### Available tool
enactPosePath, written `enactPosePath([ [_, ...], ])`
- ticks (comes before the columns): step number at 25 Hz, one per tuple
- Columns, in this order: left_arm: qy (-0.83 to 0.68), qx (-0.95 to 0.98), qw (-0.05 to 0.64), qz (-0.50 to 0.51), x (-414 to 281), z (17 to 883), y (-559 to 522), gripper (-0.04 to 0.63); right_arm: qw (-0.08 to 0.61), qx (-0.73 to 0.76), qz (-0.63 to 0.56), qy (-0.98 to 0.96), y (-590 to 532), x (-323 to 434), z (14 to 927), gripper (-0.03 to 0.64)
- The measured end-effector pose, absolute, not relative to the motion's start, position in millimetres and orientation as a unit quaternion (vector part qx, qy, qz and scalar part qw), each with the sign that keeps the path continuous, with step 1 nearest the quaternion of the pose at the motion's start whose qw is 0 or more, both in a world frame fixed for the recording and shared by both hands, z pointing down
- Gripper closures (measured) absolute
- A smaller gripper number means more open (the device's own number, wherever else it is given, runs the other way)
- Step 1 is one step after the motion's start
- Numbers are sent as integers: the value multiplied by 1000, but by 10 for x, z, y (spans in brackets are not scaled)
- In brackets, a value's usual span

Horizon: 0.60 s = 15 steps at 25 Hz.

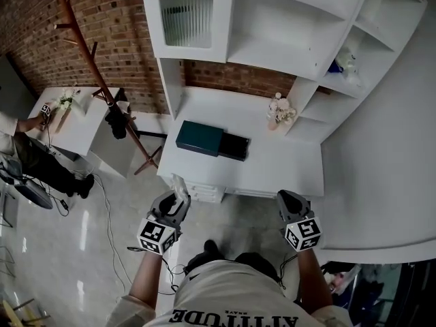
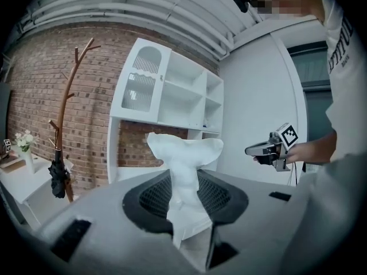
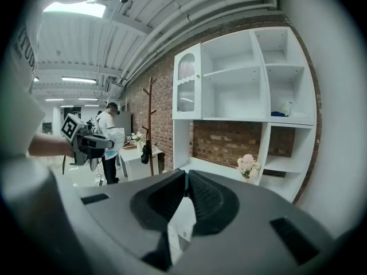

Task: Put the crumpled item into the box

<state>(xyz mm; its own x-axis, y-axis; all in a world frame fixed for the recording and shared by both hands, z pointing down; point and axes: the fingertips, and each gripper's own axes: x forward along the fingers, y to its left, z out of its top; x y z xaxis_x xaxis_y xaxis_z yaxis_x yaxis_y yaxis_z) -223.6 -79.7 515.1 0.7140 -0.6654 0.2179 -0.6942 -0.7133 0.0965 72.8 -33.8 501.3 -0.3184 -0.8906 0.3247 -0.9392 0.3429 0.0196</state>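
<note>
In the head view a dark teal box (image 1: 199,138) lies on the white desk (image 1: 286,162), with a black part (image 1: 234,146) against its right side. My left gripper (image 1: 178,197) hovers off the desk's front left corner, shut on a crumpled white item (image 1: 180,184). In the left gripper view that crumpled item (image 2: 184,148) stands up from between the jaws of the left gripper (image 2: 184,179). My right gripper (image 1: 289,199) hangs off the desk's front right, apart from the box. Its jaws are shut with nothing between them (image 3: 185,175).
A white shelf unit (image 1: 286,26) rises behind the desk, and a flower vase (image 1: 279,111) stands at the desk's back right. Drawers (image 1: 201,193) sit under the front edge. A wooden coat rack (image 1: 102,90) stands to the left. A person (image 1: 27,148) sits at a small white table (image 1: 68,125).
</note>
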Motion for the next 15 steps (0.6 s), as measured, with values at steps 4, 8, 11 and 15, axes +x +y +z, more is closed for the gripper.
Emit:
enactPosePath([
  [4,-356,925,94,90,-2234,5175,-879,453,141,576,89,-800,-379,710,5008,580],
  [8,-351,927,93,89,-2204,5207,-956,453,143,583,95,-794,-398,740,5049,580],
  [11,-347,928,97,97,-2139,5234,-1011,453,142,584,99,-793,-431,783,5091,580],
  [15,-350,927,93,102,-2057,5288,-1104,453,138,582,106,-794,-532,875,5187,580],
])
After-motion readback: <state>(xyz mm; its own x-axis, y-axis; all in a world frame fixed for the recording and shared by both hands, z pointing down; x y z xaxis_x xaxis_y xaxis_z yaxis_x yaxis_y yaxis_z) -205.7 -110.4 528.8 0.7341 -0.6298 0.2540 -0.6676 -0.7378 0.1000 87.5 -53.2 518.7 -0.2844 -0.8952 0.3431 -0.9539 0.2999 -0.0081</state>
